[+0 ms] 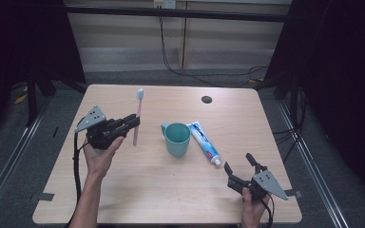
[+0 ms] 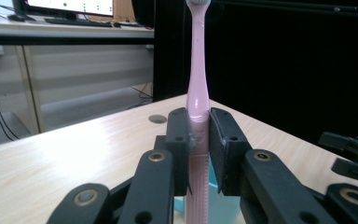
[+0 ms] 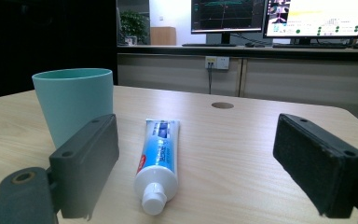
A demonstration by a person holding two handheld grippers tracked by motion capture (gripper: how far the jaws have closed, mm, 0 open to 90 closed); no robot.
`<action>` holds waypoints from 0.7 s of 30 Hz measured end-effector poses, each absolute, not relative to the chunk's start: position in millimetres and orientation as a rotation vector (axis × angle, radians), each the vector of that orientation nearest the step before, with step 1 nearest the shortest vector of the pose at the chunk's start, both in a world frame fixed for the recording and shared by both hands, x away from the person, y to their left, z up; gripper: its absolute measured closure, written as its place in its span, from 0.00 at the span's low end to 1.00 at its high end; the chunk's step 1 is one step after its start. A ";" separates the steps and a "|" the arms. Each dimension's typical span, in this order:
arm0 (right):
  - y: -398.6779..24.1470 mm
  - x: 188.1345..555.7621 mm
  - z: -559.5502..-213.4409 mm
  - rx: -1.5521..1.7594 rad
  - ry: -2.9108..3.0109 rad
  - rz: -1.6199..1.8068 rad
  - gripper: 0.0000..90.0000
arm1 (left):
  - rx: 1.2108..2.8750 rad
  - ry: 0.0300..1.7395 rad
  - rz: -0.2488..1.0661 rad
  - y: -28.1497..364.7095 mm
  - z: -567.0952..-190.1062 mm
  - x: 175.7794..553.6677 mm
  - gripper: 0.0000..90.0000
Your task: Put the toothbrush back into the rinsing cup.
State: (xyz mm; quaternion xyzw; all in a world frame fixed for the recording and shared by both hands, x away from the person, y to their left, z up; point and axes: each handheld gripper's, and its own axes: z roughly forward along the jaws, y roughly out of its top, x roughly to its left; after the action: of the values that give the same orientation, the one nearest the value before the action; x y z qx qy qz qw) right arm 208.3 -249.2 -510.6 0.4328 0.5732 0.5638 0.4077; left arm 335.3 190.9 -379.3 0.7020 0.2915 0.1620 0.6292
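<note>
So the left tongs (image 1: 134, 121) are clamped on the pink toothbrush (image 1: 137, 114), gripping it low on the handle with the bristle head pointing up. In the left gripper view you can see the pads (image 2: 179, 140) squeezing the handle on both sides, and the brush (image 2: 198, 74) stands pretty much vertical, lifted off the table (image 1: 138, 190).

The bit that matters: the teal cup (image 1: 177, 139) sits just to the right of the brush from the person's side, near but not touching it. The brush's long axis is already upright and the cup's mouth faces up, so I'd guess the move is a short sideways carry over the rim and then straight down, handle end first. The left hand is clearly the nearer one for that.

The right tongs (image 1: 239, 161) are spread wide with nothing in them, hovering near the front right corner. From the right gripper view they're lined up on the toothpaste tube (image 3: 157, 158), which lies flat on the table with its white cap toward them and its length running away, right beside the cup (image 3: 72, 102). Looks like that tube is the right hand's job, grabbed across its width near the cap.
</note>
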 end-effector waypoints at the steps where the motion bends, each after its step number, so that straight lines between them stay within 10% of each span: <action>1: -249.2 208.3 -510.6 1.090 1.444 1.421 0.15 | 1.612 0.673 0.374 190.5 -378.4 335.4 0.88; 21: -249.3 208.0 -510.7 1.089 1.443 1.423 0.15 | 1.583 0.639 0.327 160.4 -371.7 342.3 0.88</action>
State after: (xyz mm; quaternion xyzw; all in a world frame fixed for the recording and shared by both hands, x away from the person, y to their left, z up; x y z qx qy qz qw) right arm 208.0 -249.3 -510.7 0.4320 0.5727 0.5646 0.4082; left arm 342.3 160.4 -371.7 0.6957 0.2806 0.1435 0.6455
